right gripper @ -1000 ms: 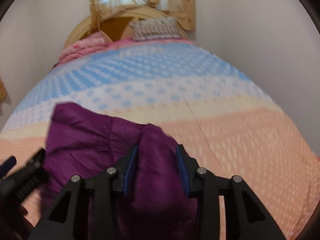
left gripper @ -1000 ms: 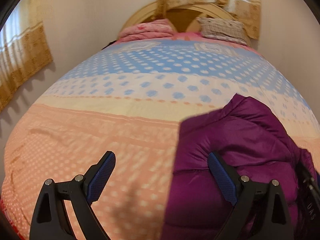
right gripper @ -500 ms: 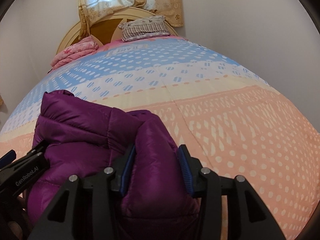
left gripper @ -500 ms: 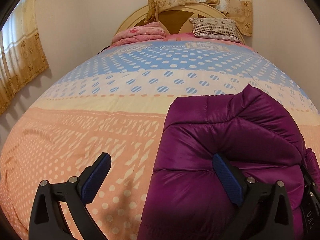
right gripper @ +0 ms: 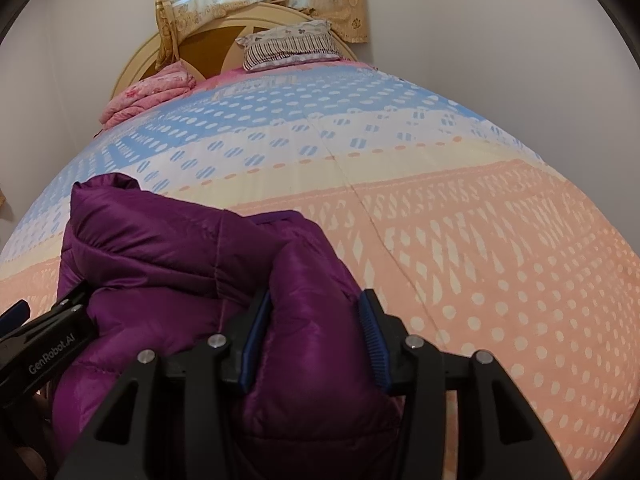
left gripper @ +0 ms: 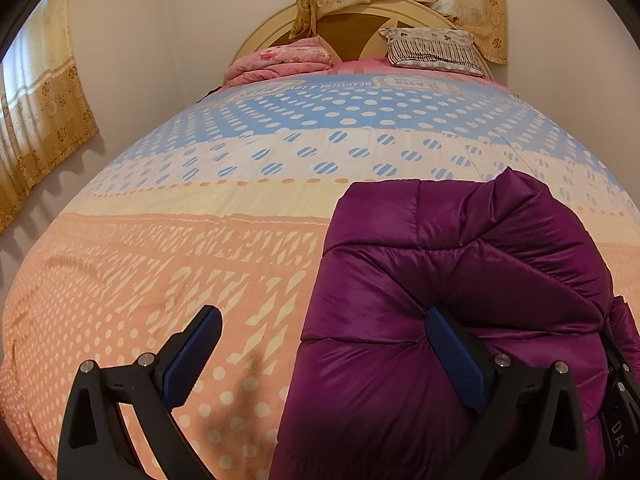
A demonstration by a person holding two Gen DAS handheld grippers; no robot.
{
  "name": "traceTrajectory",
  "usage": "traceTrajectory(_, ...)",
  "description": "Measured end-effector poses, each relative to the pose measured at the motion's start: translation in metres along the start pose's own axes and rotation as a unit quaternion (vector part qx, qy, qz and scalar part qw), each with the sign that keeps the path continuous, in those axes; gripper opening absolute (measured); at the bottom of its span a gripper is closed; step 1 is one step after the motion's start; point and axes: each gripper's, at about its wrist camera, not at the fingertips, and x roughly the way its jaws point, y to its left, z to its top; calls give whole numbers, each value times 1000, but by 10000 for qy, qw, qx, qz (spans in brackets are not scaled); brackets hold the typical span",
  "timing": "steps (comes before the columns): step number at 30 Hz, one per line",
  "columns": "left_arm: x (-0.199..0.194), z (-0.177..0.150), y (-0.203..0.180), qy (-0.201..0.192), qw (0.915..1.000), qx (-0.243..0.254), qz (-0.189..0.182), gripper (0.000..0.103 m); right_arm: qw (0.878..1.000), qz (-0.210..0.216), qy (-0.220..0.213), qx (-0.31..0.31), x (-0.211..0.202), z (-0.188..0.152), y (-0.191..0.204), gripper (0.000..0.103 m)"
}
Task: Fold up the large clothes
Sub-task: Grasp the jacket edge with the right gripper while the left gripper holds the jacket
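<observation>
purple puffer jacket (left gripper: 460,280), quilted, glossy, bunched in rumpled heap on bed's peach end.

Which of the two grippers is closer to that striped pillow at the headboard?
Right, slightly, as a judgement. The striped pillow lies far up the bed from both; the right gripper sits on its side, the left gripper farther across.

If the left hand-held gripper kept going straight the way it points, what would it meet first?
Probably the left edge of the purple jacket, which lies partly between the open fingers of the left hand-held gripper; beside it only the bedspread lies ahead. Depth is unclear.
</observation>
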Motion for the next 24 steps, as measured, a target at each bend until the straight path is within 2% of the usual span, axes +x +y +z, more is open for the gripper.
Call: traceTrajectory(24,7,0,1,48,9999,57,69,102,9993,-75,365,-87,13,0,4,53)
